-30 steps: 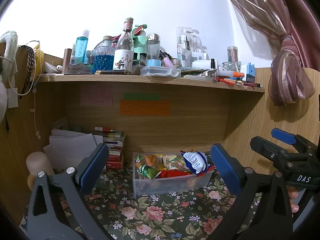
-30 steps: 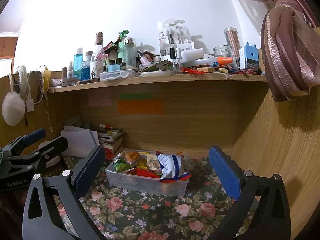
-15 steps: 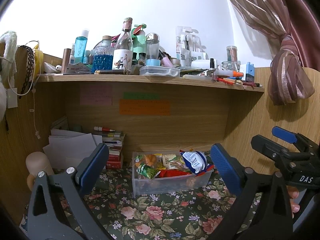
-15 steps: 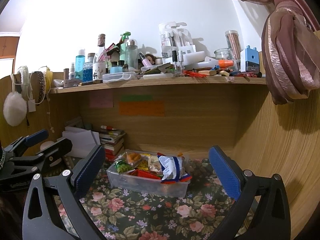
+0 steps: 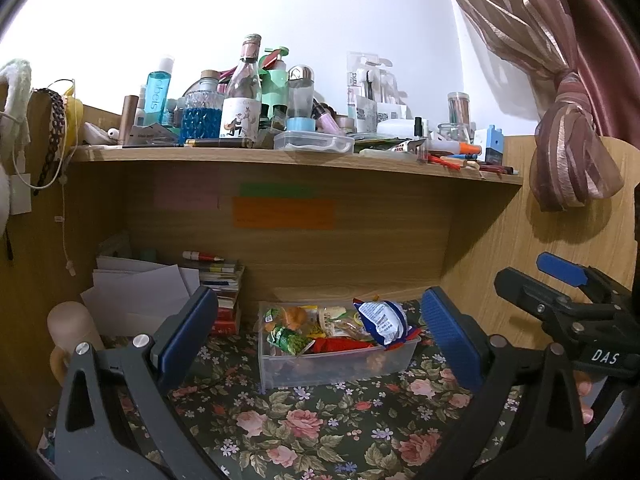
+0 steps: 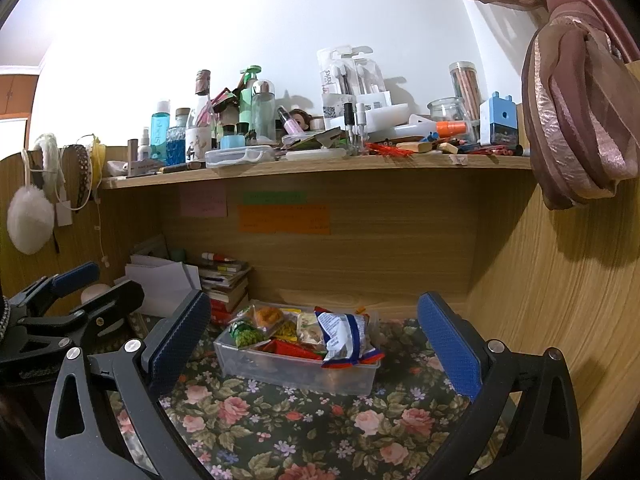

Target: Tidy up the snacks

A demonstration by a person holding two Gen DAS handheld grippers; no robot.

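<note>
Very little has changed over the last second: both grippers have stayed pulled back from the clear snack bin (image 5: 336, 364), and only the right view has drifted a touch, so the bin sits slightly nearer the middle of its jaws than before. The left gripper (image 5: 320, 336) has its jaws wide and empty, the bin framed between them and well ahead of the tips on the flowered bench (image 5: 280, 428). The right gripper (image 6: 314, 340) is likewise wide and holds nothing; the bin lies ahead, between its jaws. A blue-and-white chip bag (image 6: 342, 338) stands propped at the bin's right end, poking above the rim, with green, orange and red packets (image 6: 280, 330) packed beside it. With every snack in sight already inside the bin and both grippers idle, the sorting looks finished or nearly so; only the upright bag might want pressing flatter.
</note>
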